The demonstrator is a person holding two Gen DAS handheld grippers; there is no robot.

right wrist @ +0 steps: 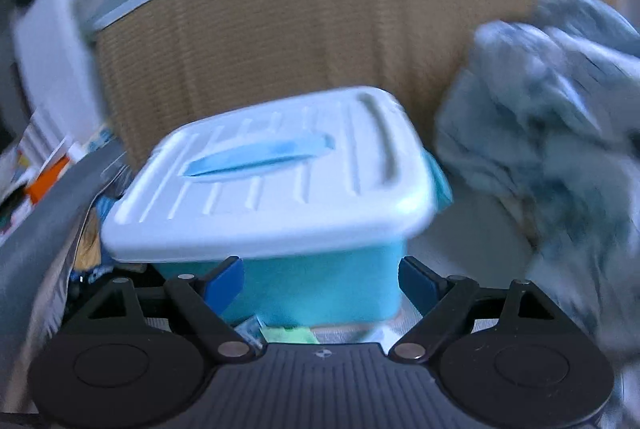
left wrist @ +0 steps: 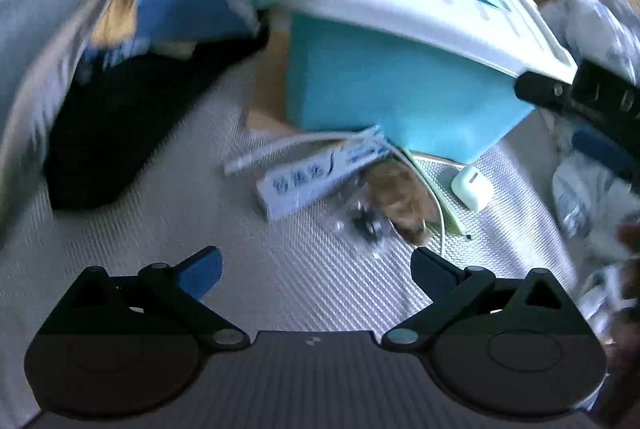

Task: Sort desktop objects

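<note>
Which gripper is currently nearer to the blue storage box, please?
Right. The right gripper stands open against the blue storage box; the left gripper hovers open over the mat, short of it.

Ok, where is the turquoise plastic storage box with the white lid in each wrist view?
Left wrist: turquoise box fills the upper centre-right, tilted, beyond the open left gripper.
Right wrist: box sits centre, between the right gripper fingers.
Shared landmark: tan ribbed panel behind it.
</note>
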